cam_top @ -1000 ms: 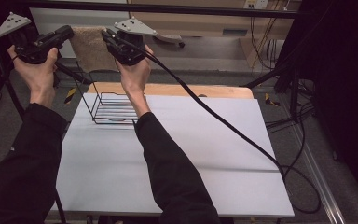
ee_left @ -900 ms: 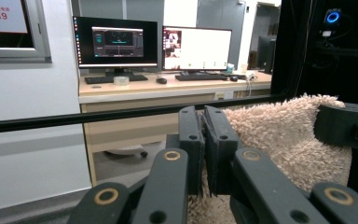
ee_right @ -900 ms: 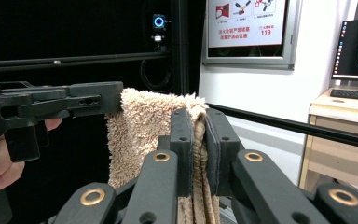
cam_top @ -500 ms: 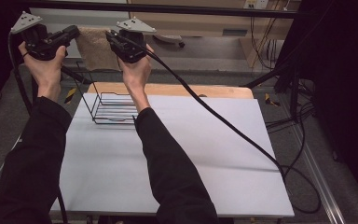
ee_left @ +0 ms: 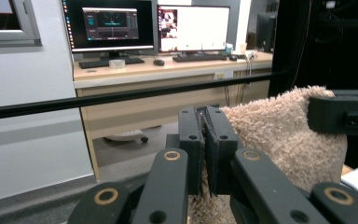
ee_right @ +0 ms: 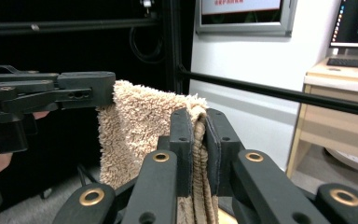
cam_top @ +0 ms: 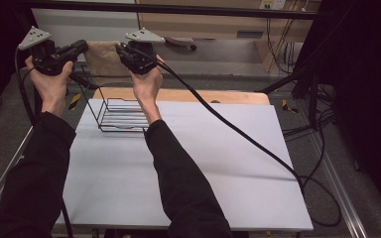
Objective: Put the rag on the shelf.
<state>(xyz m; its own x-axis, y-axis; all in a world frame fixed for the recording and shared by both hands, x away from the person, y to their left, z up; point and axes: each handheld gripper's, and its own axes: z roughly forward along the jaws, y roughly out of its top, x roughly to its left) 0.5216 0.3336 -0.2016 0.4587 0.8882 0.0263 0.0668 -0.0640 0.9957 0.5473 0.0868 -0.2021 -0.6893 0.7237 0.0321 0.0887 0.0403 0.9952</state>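
Beyond the white table point(cam_top: 218, 163), with its wire rack point(cam_top: 121, 115) at the far left and a wooden board point(cam_top: 188, 95) along the back edge, a desk with lit monitors point(ee_left: 149, 25); raised well above the far edge, a tan towel point(cam_top: 100, 57) stretched between two corners. Left gripper point(cam_top: 77, 49) clamped on one top corner, right gripper point(cam_top: 121, 51) clamped on the other, jaws of both pressed tight on the pile; held apart and high, probably to let the cloth hang flat and clear of the rack before spreading or folding.
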